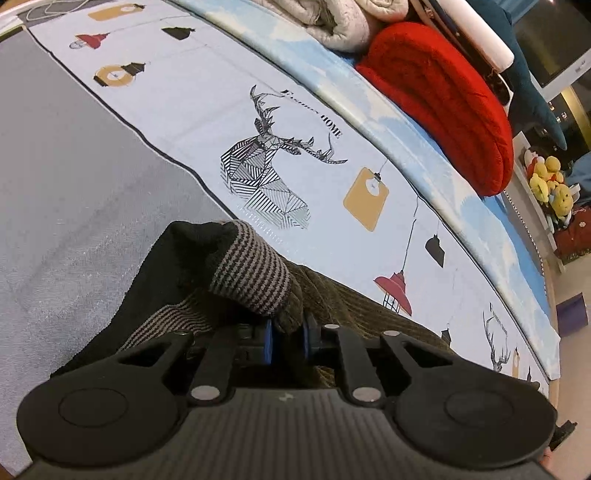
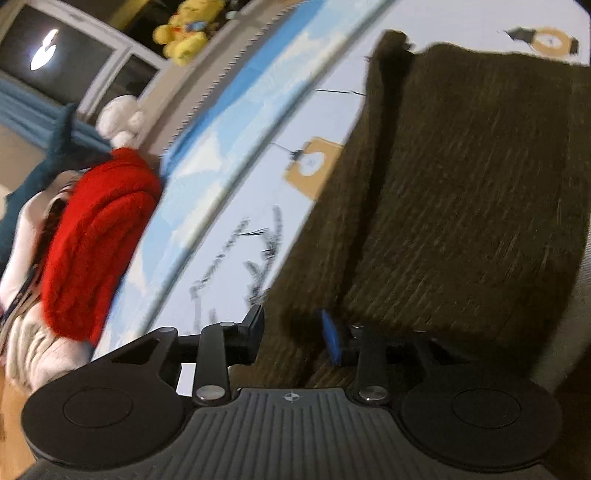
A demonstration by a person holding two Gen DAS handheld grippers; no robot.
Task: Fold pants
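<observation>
Left hand-held gripper [image 1: 287,341]: blue pads pinched on the waistband [image 1: 255,277] of the corduroy pants [image 1: 354,306], striped lining turned outward and bunched just ahead of the fingers. Clamped, narrow gap filled with fabric. Right hand-held gripper [image 2: 293,330]: fingers apart, brown corduroy lying between them, but the pads don't appear to press on it; view is motion-blurred so contact on the blue pad [image 2: 330,336] side is hard to judge. Pants [image 2: 461,206] lie flat on the bed, on the printed sheet [image 1: 207,122] with the deer and lantern pattern, one layer doubled over another in the right wrist view, upper edge reaching toward the far yellow lantern print. Grey bedcover [image 1: 74,177] to the left of the sheet in the left view. Red folded blanket [image 1: 443,99] and a pale rolled blanket [image 1: 343,26] sit along the far edge of the bed, well apart from the pants. Yellow plush toys [image 1: 550,184] on a shelf beyond.
</observation>
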